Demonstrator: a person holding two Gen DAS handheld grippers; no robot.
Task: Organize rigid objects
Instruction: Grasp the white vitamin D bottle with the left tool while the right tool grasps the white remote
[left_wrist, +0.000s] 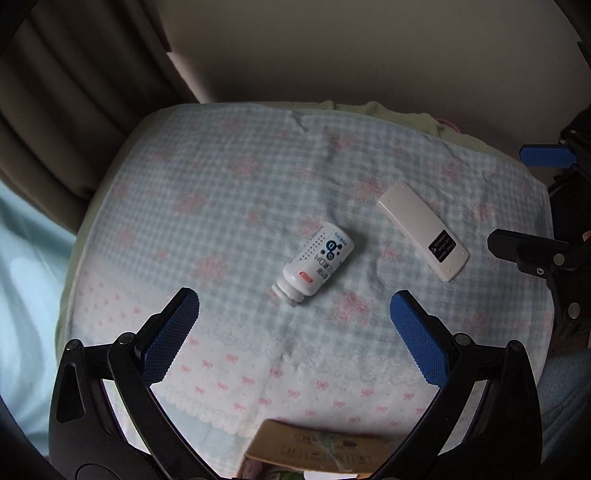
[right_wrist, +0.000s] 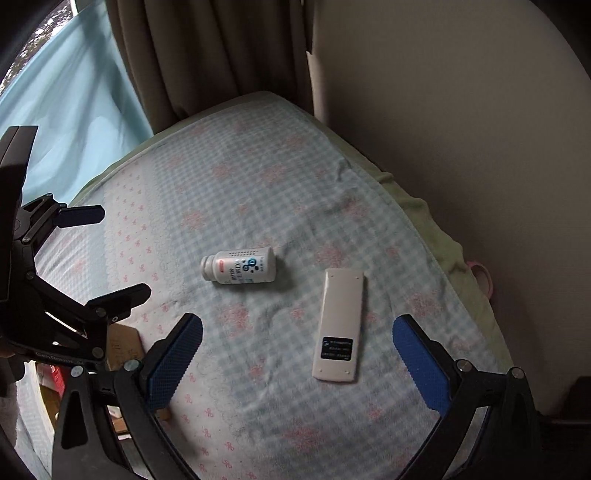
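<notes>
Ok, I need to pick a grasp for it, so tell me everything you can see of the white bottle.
The white bottle is small, looks like plastic, and lies on its side on the checked cloth. Its label carries blue and black print, rows of dots and a small red mark near the shoulder. The ribbed neck shows at one end; whether a cap is on I cannot tell. It lies apart from the white remote; only the cloth touches it. Both hand-held grippers are off it.
</notes>
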